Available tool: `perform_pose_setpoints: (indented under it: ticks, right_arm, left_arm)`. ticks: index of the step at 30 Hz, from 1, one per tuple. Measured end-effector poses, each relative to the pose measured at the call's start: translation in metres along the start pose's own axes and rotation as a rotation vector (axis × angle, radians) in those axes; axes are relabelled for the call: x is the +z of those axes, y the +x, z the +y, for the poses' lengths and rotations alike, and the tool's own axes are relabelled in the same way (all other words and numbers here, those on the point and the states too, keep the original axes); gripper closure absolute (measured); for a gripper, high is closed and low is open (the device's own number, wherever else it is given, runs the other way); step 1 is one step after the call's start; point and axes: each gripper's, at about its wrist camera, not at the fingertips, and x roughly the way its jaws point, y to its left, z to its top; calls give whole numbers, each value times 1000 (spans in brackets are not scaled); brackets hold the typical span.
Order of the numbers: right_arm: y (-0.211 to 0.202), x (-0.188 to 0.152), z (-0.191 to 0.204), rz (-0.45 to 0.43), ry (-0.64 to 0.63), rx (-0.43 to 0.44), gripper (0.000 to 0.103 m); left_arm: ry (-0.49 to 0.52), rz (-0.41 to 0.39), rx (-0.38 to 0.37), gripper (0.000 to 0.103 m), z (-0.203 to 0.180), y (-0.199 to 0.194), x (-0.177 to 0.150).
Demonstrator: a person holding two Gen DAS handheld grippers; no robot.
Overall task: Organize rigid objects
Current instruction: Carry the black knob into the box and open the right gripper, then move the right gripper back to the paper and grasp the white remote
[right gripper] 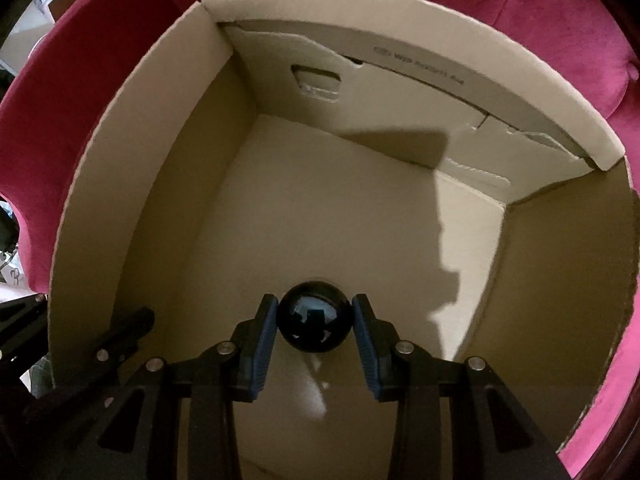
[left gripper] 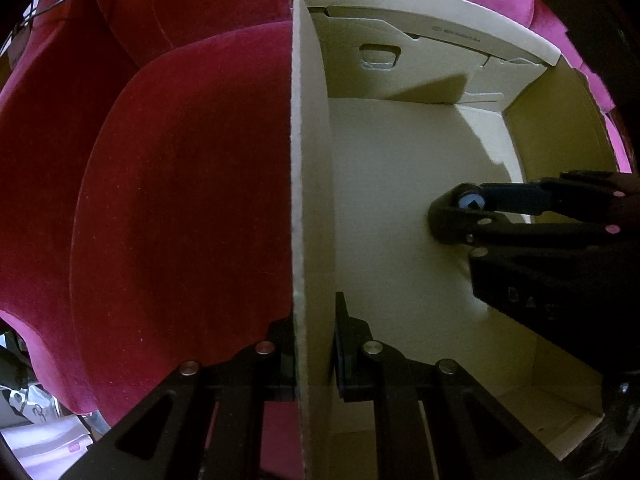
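While the left wrist view is split down the middle by the cardboard box (left gripper: 312, 200) wall, the right wrist view looks straight down into the box (right gripper: 132, 184) and shows its whole interior.

Left gripper (left gripper: 314, 364): fingers clamped on the box's left wall, one finger outside against the sofa side, one inside. Wall edge runs vertically between them, raw corrugated edge visible.

Right gripper (right gripper: 314, 320): blue ribbed pads on both sides of a black ball (right gripper: 314, 318), touching it left and right, so it's gripping the ball. Ball is inside the box, low over the floor; contact with the floor can't be told. Glossy, spherical, reflects the gripper.

Only the left view shows the right gripper (left gripper: 460, 206) from the side, reaching in from the right wall, with the ball (left gripper: 470, 201) mostly hidden, just a small pale glint between the fingers. Only the right view shows the ball's full shape. It also catches the left gripper (right gripper: 132, 320) at lower left on the wall.

Box: plain matte tan cardboard, folded flaps on the far wall with a punched handle slot and small printed text, unreadable. Hard-edged shadows across the floor.

Sofa (left gripper: 180, 200): magenta-red velvet, rounded cushion, tufted button at the back. Box sits on it.
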Motion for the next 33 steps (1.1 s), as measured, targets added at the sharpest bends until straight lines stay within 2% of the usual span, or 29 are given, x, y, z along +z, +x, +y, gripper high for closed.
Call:
perform_pose_setpoints:
  ticks: [5,8,14,33]
  right_arm:
    - [0,3,1,4,-4,1,62]
    - [-6,0,3,-8,-13,5,56]
    - [-12,-4,3,-31,-21,0,56]
    - [-81,-19,-6,-99,34,-20,54]
  left_arm:
    - [2,0,-1,90,1,0,0]
    - [-2,1,-3,90,1,0,1]
    - [-5,2,-2,90,2,1,1]
    - [-11,6,8,90,0,3,1]
